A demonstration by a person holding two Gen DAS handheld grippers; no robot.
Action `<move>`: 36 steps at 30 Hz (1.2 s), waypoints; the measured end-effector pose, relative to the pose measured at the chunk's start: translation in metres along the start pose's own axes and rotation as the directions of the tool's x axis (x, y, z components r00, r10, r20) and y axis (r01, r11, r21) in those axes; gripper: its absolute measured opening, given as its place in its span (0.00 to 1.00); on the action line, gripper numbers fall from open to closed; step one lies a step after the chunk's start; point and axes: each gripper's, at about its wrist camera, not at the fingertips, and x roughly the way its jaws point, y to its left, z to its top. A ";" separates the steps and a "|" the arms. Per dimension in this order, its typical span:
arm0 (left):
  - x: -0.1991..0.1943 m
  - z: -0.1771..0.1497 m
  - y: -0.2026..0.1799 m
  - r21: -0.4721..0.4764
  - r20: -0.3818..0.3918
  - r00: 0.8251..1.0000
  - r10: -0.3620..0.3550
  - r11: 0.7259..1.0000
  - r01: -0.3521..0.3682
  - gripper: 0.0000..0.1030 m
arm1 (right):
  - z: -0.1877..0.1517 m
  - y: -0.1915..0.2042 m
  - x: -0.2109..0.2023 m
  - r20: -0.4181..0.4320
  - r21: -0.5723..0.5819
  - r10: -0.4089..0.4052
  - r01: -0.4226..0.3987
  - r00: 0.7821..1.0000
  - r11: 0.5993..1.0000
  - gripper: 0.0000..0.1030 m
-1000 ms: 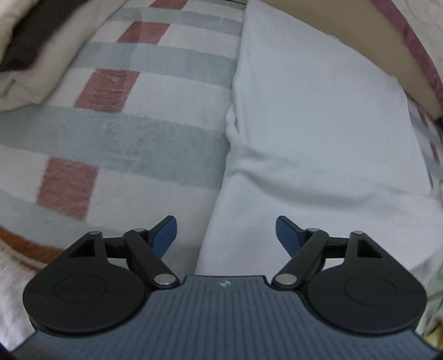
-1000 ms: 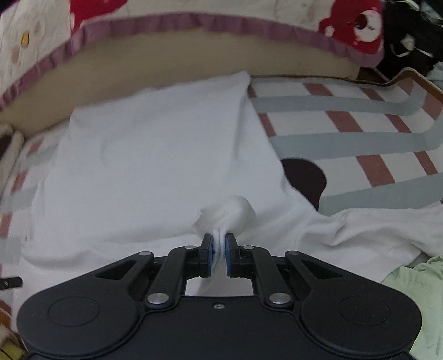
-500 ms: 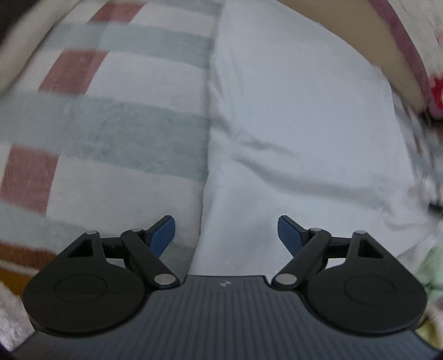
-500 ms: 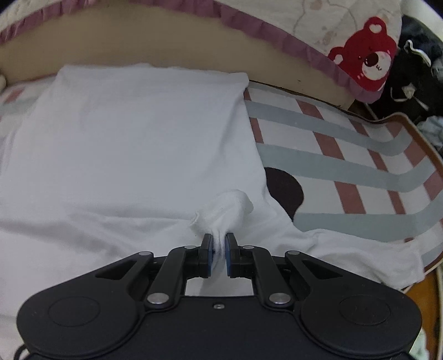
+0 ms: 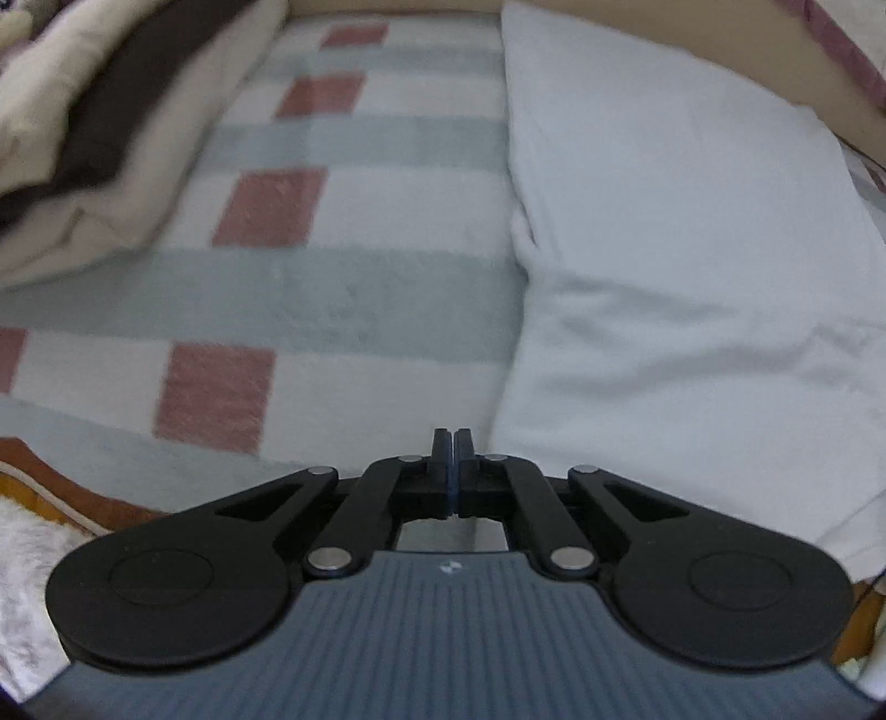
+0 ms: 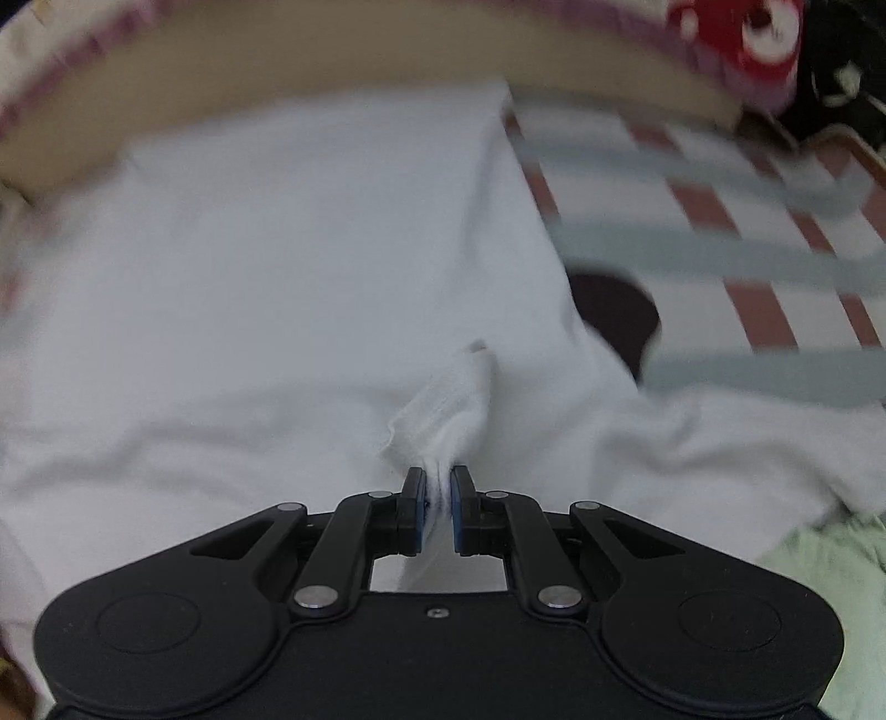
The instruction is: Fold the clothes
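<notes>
White garment (image 6: 288, 288) spread flat over striped blanket (image 5: 310, 299) on the bed, right claw (image 6: 437, 487) pinching a bunched fold of it, left claw (image 5: 449, 454) closed on nothing just beside its edge, folded beige bedding (image 5: 94, 138) at far left.

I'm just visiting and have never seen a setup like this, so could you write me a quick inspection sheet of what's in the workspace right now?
Surface: a blanket with grey-green stripes and red blocks, spread flat.
Job's things: a white garment lies spread on the blanket, with some wrinkles.
Clutter: a beige and brown folded pile at the far left; a pale green cloth at the right edge.
Grippers: the left gripper is shut with nothing between its fingers, beside the garment's edge; the right gripper is shut on a bunched pinch of the white garment.
Cables: nothing seen.
Surroundings: a tan padded edge behind the garment, and a quilt with a red print beyond it.
</notes>
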 end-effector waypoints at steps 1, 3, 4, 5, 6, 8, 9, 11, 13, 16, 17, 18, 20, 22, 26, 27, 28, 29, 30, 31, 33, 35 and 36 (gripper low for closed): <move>0.000 0.000 0.001 0.000 -0.005 1.000 0.001 1.000 -0.001 0.00 | 0.000 0.002 0.008 -0.045 -0.014 -0.018 0.018 0.999 1.000 0.13; 0.001 0.001 0.002 0.001 -0.015 1.000 0.002 1.000 -0.002 0.03 | 0.004 0.004 0.018 -0.126 -0.045 -0.065 0.060 0.990 0.997 0.23; 0.001 0.001 0.003 0.001 -0.020 1.000 0.003 1.000 -0.003 0.03 | 0.007 0.002 0.019 -0.141 -0.059 -0.090 0.082 0.986 0.995 0.39; 0.001 0.001 0.004 0.001 -0.025 1.000 0.004 1.000 -0.004 0.05 | 0.010 -0.002 0.013 -0.118 -0.071 -0.110 0.102 0.987 0.992 0.51; 0.001 0.001 0.003 0.008 -0.023 1.000 -0.004 1.000 0.004 0.10 | 0.014 -0.007 0.008 -0.094 -0.082 -0.130 0.123 0.987 0.989 0.54; -0.004 0.003 -0.012 0.053 0.010 0.998 -0.066 0.996 0.065 0.23 | 0.022 -0.022 -0.009 -0.038 -0.090 -0.134 0.130 0.990 0.987 0.56; -0.002 0.006 -0.021 0.069 0.015 0.995 -0.101 0.993 0.100 0.34 | 0.025 -0.033 -0.017 -0.012 -0.082 -0.113 0.111 0.994 0.990 0.56; 0.003 0.012 -0.040 0.100 0.020 0.986 -0.168 0.981 0.166 0.43 | 0.032 -0.059 -0.028 0.031 -0.032 -0.018 0.019 0.999 0.999 0.57; 0.013 0.020 -0.061 0.126 -0.002 0.978 -0.208 0.970 0.207 0.43 | 0.032 -0.078 -0.020 0.014 0.046 0.119 -0.120 0.993 0.992 0.57; 0.038 0.028 -0.085 0.170 -0.042 0.978 -0.204 0.963 0.208 0.43 | 0.030 -0.101 0.004 -0.039 0.180 0.325 -0.313 0.945 0.932 0.57; 0.045 0.029 -0.091 0.183 -0.050 0.980 -0.192 0.963 0.198 0.43 | 0.030 -0.103 0.012 -0.063 0.204 0.334 -0.315 0.941 0.927 0.57; 0.053 0.030 -0.097 0.197 -0.058 0.982 -0.179 0.962 0.187 0.43 | 0.031 -0.104 0.017 -0.066 0.208 0.336 -0.317 0.939 0.926 0.57; 0.057 0.027 -0.099 0.209 -0.070 0.984 -0.165 0.962 0.176 0.43 | 0.033 -0.102 0.023 -0.079 0.218 0.343 -0.319 0.936 0.922 0.57; 0.057 0.021 -0.096 0.212 -0.081 0.984 -0.157 0.962 0.171 0.43 | 0.036 -0.098 0.029 -0.083 0.234 0.367 -0.340 0.926 0.911 0.58; 0.056 0.010 -0.091 0.219 -0.102 0.985 -0.140 0.963 0.160 0.43 | 0.042 -0.076 0.045 -0.125 0.171 0.350 -0.328 0.928 0.929 0.42; 0.056 0.007 -0.090 0.221 -0.108 0.985 -0.136 0.963 0.157 0.43 | 0.043 -0.067 0.049 -0.149 0.122 0.311 -0.295 0.939 0.948 0.26; 0.055 0.004 -0.089 0.223 -0.113 0.985 -0.132 0.963 0.155 0.43 | 0.042 -0.058 0.051 -0.173 0.054 0.250 -0.244 0.953 0.968 0.00; 0.055 0.001 -0.087 0.224 -0.118 0.985 -0.128 0.963 0.152 0.43 | 0.040 -0.053 0.047 -0.168 0.013 0.210 -0.210 0.963 0.978 0.01; 0.055 -0.001 -0.086 0.226 -0.123 0.985 -0.123 0.963 0.148 0.43 | 0.038 -0.049 0.044 -0.162 -0.029 0.169 -0.176 0.972 0.984 0.01; 0.053 -0.003 -0.084 0.228 -0.125 0.985 -0.116 0.963 0.143 0.43 | 0.037 -0.046 0.040 -0.151 -0.064 0.120 -0.131 0.981 0.989 0.01; 0.053 -0.003 -0.081 0.223 -0.132 0.985 -0.112 0.965 0.140 0.43 | 0.037 -0.053 0.035 -0.124 -0.061 0.006 -0.014 0.992 0.998 0.01; 0.054 -0.001 -0.080 0.218 -0.140 0.984 -0.114 0.965 0.143 0.43 | 0.040 -0.069 0.038 -0.122 0.007 -0.010 0.011 0.992 1.000 0.01; 0.055 -0.001 -0.082 0.227 -0.139 0.983 -0.117 0.963 0.147 0.44 | 0.041 -0.076 0.039 -0.120 0.054 0.016 -0.010 0.993 0.998 0.01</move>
